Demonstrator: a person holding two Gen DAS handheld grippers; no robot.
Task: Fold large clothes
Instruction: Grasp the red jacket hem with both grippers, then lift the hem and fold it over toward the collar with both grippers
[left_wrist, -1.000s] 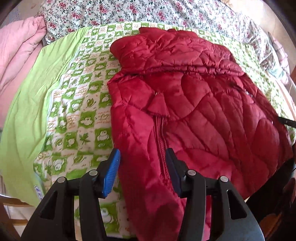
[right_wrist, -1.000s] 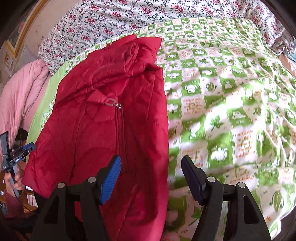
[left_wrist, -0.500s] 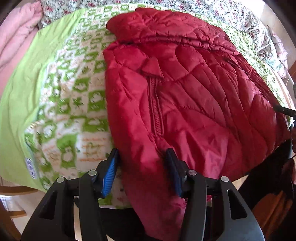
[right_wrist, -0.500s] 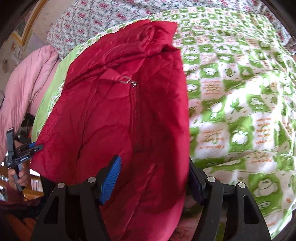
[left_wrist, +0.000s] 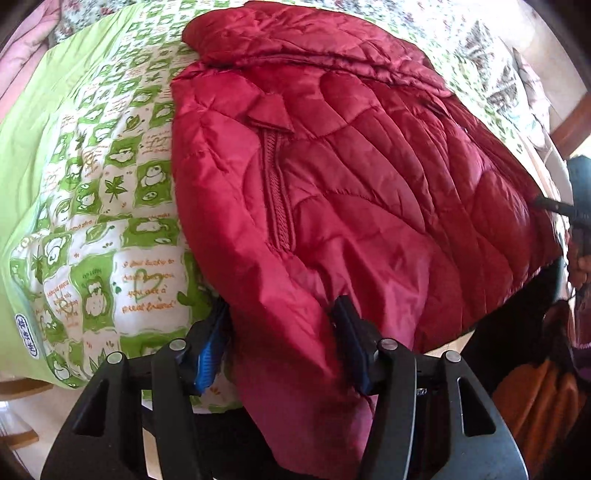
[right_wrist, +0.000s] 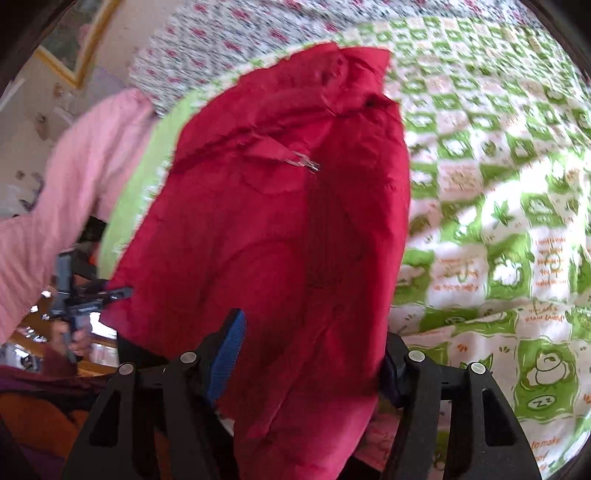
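Lengthwise up the bed, red jacket (left_wrist: 369, 177), hood far, hem between both grippers' parted fingers (left_wrist: 349, 339).

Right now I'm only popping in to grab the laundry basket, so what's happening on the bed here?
A person is starting to fold a red quilted jacket spread on the green patterned quilt. Each hand holds a hand-held gripper at the jacket's near hem, which hangs over the bed's edge. The left hand-held gripper has just been opening and the right hand-held gripper closing, each with red fabric between its jaws, though neither seems clamped yet. The zipper is closed, and no fold is made so far.
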